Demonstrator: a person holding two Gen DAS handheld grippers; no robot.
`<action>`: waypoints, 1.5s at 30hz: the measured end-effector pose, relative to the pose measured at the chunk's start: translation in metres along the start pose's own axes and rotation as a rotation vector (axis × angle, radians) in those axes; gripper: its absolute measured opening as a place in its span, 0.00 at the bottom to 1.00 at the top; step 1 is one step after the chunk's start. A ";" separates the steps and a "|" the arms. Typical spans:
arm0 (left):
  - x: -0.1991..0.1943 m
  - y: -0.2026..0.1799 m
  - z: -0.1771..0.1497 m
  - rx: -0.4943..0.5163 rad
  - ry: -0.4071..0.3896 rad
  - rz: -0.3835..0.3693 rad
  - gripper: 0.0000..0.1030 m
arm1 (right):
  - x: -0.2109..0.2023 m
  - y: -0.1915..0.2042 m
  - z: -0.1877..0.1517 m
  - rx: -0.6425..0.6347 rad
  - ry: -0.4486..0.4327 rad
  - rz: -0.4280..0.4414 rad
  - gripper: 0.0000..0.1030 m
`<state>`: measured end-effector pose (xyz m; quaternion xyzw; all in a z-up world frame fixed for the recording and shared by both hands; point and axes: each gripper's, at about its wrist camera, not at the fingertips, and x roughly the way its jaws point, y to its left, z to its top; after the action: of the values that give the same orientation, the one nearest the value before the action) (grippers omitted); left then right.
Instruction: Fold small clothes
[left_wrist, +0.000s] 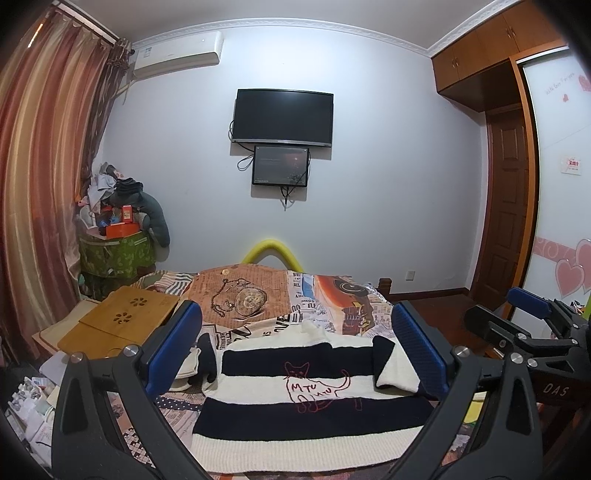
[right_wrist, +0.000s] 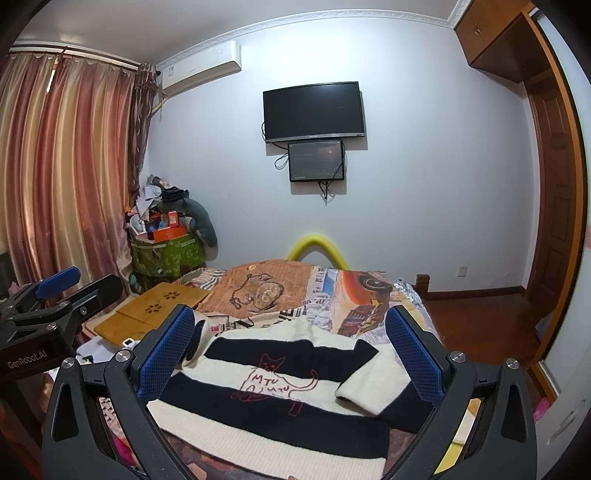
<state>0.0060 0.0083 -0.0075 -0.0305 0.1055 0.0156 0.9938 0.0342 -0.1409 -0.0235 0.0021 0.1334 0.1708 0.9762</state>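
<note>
A small knitted sweater (left_wrist: 295, 398) (right_wrist: 266, 398) with black and cream stripes and a red outlined cat lies flat on the bed, hem toward me. Its right sleeve (left_wrist: 395, 365) (right_wrist: 373, 387) is folded in over the body; the left sleeve (left_wrist: 199, 365) lies bunched beside the body. My left gripper (left_wrist: 295, 354) hovers open above the sweater, blue pads wide apart, nothing between them. My right gripper (right_wrist: 291, 358) is likewise open over the sweater with nothing held. The right gripper (left_wrist: 532, 325) also shows at the right edge of the left wrist view, and the left gripper (right_wrist: 55, 295) at the left of the right wrist view.
The bed (left_wrist: 332, 295) has a printed patchwork cover. A wooden lap tray (left_wrist: 122, 317) (right_wrist: 151, 306) lies at the bed's left. A green bin piled with clutter (left_wrist: 114, 243) stands by the striped curtain (left_wrist: 44, 177). Papers (left_wrist: 29, 406) lie at the lower left. Wooden floor (right_wrist: 476, 321) and wardrobe are at right.
</note>
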 end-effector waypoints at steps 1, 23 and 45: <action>0.000 0.000 0.000 0.000 0.000 0.000 1.00 | 0.000 0.000 0.000 0.000 0.001 0.001 1.00; -0.002 0.002 0.001 0.001 -0.004 0.012 1.00 | 0.000 -0.001 0.002 0.001 -0.005 -0.001 1.00; 0.000 0.000 0.002 -0.003 -0.001 0.025 1.00 | -0.001 0.000 0.005 0.009 0.000 0.007 1.00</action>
<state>0.0070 0.0082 -0.0055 -0.0307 0.1054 0.0281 0.9936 0.0342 -0.1408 -0.0185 0.0070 0.1341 0.1735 0.9756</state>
